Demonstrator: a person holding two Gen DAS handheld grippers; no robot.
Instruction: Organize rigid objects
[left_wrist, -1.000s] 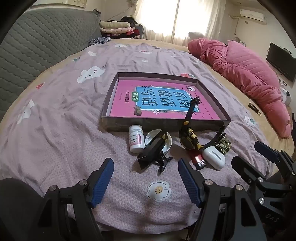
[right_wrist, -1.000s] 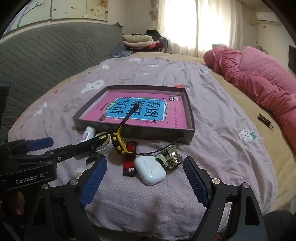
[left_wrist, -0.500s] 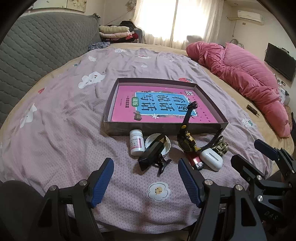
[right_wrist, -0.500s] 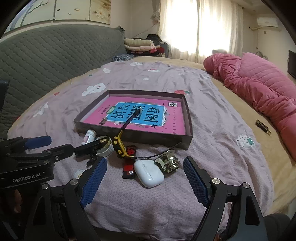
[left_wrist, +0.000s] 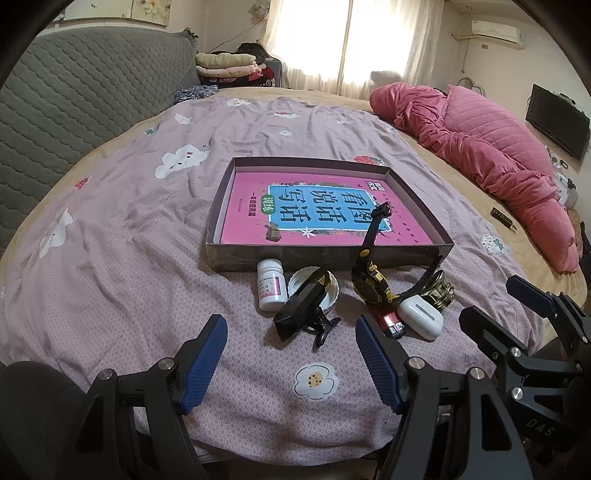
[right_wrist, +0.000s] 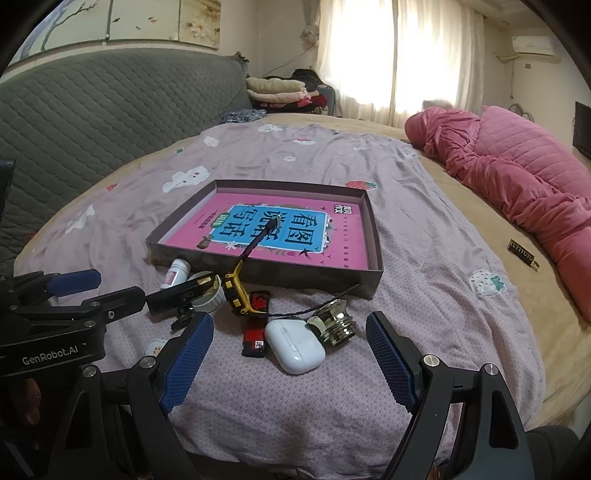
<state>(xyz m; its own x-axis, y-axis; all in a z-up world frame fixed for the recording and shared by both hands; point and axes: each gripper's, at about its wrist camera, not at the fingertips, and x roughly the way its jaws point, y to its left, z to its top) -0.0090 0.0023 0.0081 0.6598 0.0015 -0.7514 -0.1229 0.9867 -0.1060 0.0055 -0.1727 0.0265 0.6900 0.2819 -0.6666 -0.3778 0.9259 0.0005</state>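
Both grippers, left (left_wrist: 288, 360) & right (right_wrist: 290, 363), are pulled back a bit vs a sec ago w/ jaws spread wide, nothing held, so no item's been picked yet: the clutter (earbud case (right_wrist: 294, 345), watch (left_wrist: 369, 280), pill bottle (left_wrist: 272, 283) etc.) is left sitting just in front of the tray (left_wrist: 240, 254).

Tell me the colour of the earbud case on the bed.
White. The earbud case shows best in the right wrist view, lying beside the lighter.
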